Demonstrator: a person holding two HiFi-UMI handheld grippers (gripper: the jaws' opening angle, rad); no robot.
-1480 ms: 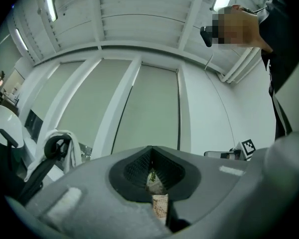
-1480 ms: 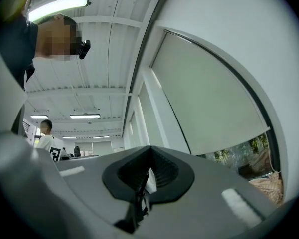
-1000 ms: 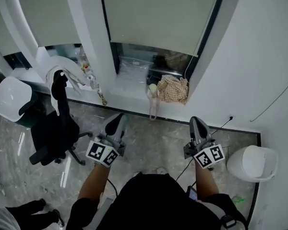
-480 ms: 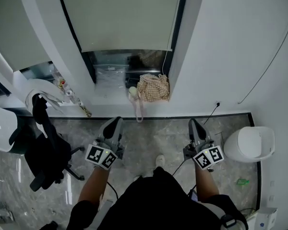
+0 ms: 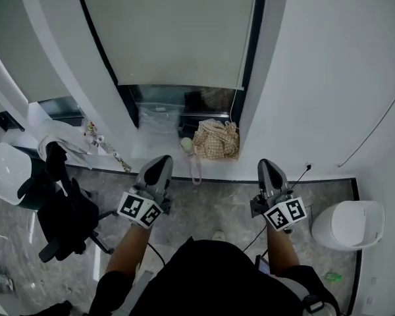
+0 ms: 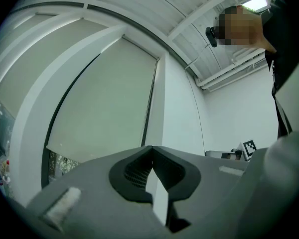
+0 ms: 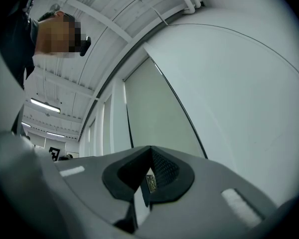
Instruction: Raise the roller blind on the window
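Hanging ahead & above both grippers, roller blind (image 5: 178, 31) covers most of the window (image 5: 163, 98); its bottom bar stops short of the sill (image 5: 159, 131), w/ a strip of glass showing under it. L gripper (image 5: 159, 165) jaws fully together, nothing btwn them; R gripper (image 5: 267, 168) same, closed & empty; the two sit low, side by side, well apart, neither touching the blind. Checked bag (image 5: 216, 140) on sill; black chair (image 5: 62, 209) at left; white bin (image 5: 347, 224) at right.

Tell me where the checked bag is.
In the head view the checked bag sits on the window sill, right of centre, just below the bottom edge of the roller blind.
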